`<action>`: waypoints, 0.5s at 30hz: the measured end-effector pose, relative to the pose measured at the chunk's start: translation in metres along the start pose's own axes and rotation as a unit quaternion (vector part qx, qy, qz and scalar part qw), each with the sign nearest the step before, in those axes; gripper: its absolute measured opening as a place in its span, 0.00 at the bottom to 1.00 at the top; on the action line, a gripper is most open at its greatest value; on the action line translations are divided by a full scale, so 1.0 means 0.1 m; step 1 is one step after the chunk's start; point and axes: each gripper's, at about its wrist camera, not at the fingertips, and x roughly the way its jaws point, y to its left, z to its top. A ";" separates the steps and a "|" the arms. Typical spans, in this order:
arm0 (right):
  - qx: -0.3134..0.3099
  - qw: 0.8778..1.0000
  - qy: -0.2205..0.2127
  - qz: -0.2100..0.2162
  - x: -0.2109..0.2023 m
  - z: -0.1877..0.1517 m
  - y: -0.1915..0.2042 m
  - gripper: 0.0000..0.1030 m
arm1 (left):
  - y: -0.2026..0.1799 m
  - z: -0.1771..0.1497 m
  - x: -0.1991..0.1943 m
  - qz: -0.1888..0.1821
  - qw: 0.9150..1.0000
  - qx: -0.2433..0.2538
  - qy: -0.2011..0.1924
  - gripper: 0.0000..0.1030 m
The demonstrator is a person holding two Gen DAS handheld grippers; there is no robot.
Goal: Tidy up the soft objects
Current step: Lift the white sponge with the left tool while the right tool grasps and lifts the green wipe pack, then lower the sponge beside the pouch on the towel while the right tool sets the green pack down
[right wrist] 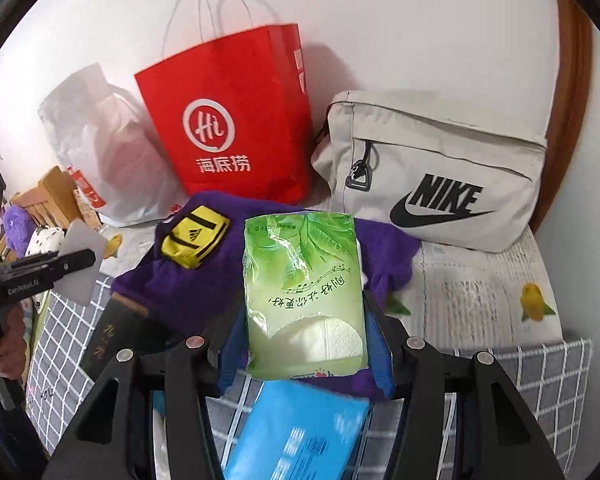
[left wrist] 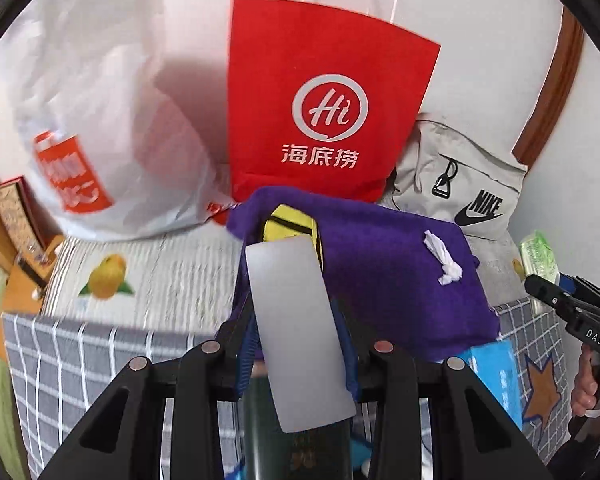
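Observation:
My left gripper (left wrist: 296,320) is shut on a flat pale grey sheet (left wrist: 296,336) that stands up between its blue pads. Behind it lies a purple cloth (left wrist: 380,276) with a yellow zip pouch (left wrist: 290,228) on top. My right gripper (right wrist: 306,340) is shut on a green tissue pack (right wrist: 304,292), held above the purple cloth (right wrist: 196,296) and a blue pack (right wrist: 300,436). Each gripper shows in the other view: the right one (left wrist: 540,286) at the right edge, the left one (right wrist: 88,258) at the left edge with the grey sheet (right wrist: 80,268).
A grey checked fabric box (left wrist: 80,352) sits below both grippers. Against the wall stand a white plastic bag (left wrist: 100,140), a red paper bag (left wrist: 324,100) and a beige Nike bag (right wrist: 432,172). A lemon-print cloth (right wrist: 480,292) covers the surface. A dark box (right wrist: 112,336) lies left.

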 end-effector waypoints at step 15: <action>-0.030 0.995 0.093 -0.023 0.93 0.02 -0.16 0.52 | -0.05 0.09 0.88 -0.017 0.998 0.000 0.060 0.33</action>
